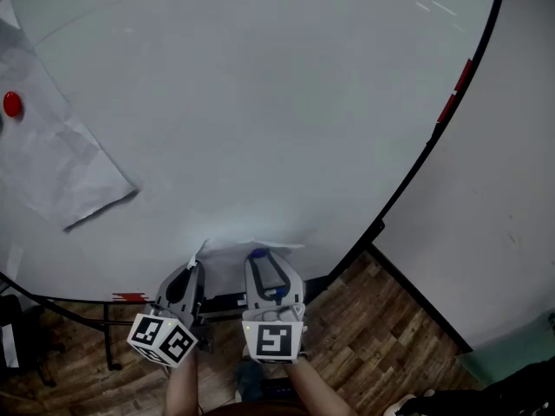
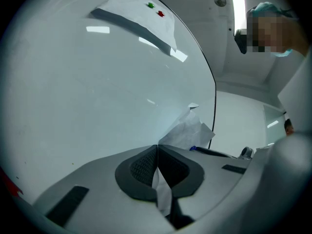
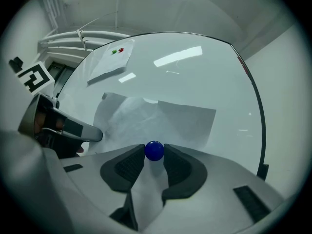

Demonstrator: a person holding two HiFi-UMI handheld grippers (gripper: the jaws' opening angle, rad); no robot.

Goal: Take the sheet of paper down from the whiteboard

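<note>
A creased white sheet of paper (image 3: 161,118) lies against the whiteboard (image 1: 260,102) near its lower edge. A blue ball magnet (image 3: 154,150) sits on the sheet. My right gripper (image 1: 257,256) is shut on that magnet, a pad pressing on each side. My left gripper (image 2: 157,152) is shut on the sheet's left edge, and a strip of paper shows between its closed pads. In the head view both grippers sit side by side at the board's bottom, the left gripper (image 1: 196,265) just left of the right. The sheet (image 1: 227,246) peeks out above them.
A second sheet (image 1: 52,163) hangs at the board's left under a red magnet (image 1: 11,104). The board's black frame (image 1: 431,148) runs down the right side, with a white wall (image 1: 503,215) beyond it. A wooden floor (image 1: 373,336) lies below.
</note>
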